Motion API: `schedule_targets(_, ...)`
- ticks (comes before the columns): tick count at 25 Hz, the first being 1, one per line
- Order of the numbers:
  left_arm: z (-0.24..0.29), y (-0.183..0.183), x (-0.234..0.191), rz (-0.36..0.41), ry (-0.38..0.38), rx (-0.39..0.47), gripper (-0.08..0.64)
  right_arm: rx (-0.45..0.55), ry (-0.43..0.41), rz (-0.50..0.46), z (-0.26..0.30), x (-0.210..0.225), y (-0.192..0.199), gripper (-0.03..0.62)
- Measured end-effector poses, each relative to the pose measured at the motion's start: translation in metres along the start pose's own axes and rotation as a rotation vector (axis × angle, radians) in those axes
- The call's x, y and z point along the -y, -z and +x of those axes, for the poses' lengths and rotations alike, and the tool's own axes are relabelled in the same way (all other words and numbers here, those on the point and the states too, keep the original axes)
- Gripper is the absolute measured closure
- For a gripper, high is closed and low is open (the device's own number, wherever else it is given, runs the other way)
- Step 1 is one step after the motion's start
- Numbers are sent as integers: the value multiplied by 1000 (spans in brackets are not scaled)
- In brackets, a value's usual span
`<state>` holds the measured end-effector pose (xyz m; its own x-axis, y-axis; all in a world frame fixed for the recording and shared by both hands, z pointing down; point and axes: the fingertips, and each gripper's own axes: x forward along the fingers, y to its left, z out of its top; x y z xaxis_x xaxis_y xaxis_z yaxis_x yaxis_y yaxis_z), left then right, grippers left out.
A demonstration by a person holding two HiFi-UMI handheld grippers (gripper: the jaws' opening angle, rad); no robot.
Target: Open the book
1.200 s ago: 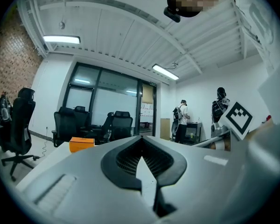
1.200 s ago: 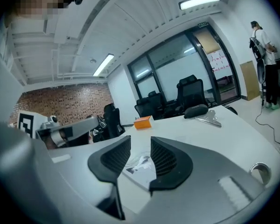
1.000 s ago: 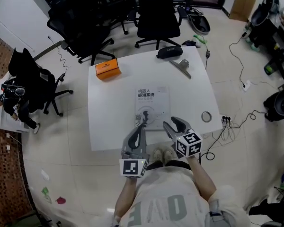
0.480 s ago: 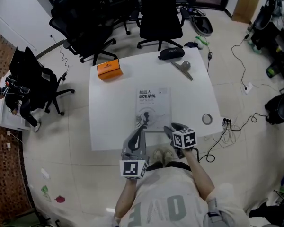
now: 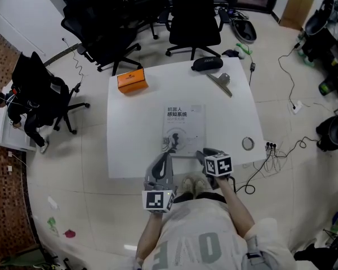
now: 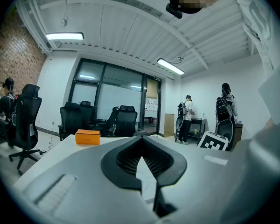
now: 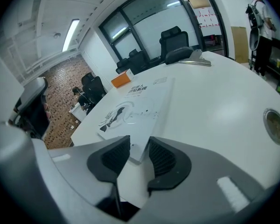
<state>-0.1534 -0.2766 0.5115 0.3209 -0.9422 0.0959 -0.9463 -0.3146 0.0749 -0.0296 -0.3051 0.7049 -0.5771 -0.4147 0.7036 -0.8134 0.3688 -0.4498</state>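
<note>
A closed white book (image 5: 183, 129) with a dark drawing on its cover lies flat on the white table (image 5: 129, 134), near the front edge. My left gripper (image 5: 168, 154) rests at the book's near left corner, jaws shut with nothing held. In the left gripper view the left gripper (image 6: 142, 155) shows its pads together. My right gripper (image 5: 201, 153) points down at the near right corner. In the right gripper view the book (image 7: 133, 106) has that corner between the jaws of the right gripper (image 7: 139, 148). These jaws have just been closing, with gaps still beside the pads.
An orange box (image 5: 130, 80) sits at the table's far left, a black case (image 5: 207, 63) and a metal clip (image 5: 221, 82) at the far right, a tape roll (image 5: 248, 143) near the right edge. Office chairs (image 5: 191, 16) stand behind; a person (image 5: 11, 111) sits at left.
My right gripper has sunk to the book's near right corner and tilted downward, its jaws narrower around that corner. The left gripper and the book have stayed put.
</note>
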Motion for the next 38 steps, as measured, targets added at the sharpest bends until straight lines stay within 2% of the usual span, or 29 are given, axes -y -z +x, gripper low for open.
schedule_targets(2, 2, -1, 0, 1, 0, -2, 548, 9, 4, 7, -1, 3, -2, 489)
schedule_targets(6, 3, 3, 1, 7, 10, -6, 548, 32, -2, 34, -3, 3, -3, 510)
schedule_targets(12, 7, 15, 2, 27, 8, -35, 548, 90, -10, 24, -15, -5, -13, 540)
schedule_targets(16, 8, 27, 16, 75, 97, -17, 551, 128, -34, 25, -25, -17, -24, 552)
schedule_targets(17, 9, 33, 20, 100, 124, -24, 529, 136, -39, 24, -28, -20, -27, 555)
schedule_targets(22, 12, 80, 43, 233, 224, -156, 432, 176, -75, 5, -40, -39, -39, 574)
schedule_targets(25, 16, 102, 52, 316, 258, -230, 417, 184, -97, -27, -44, -54, -45, 584)
schedule_targets(29, 24, 125, 59, 359, 286, -299, 402, 184, -112, -34, -42, -64, -47, 588)
schedule_targets(32, 28, 134, 59, 391, 273, -326, 397, 193, -130, -20, -45, -69, -52, 588)
schedule_targets(35, 34, 139, 54, 422, 215, -349, 399, 206, -161, 4, -50, -77, -59, 588)
schedule_targets(38, 42, 133, 52, 428, 176, -320, 416, 214, -186, 16, -52, -84, -66, 588)
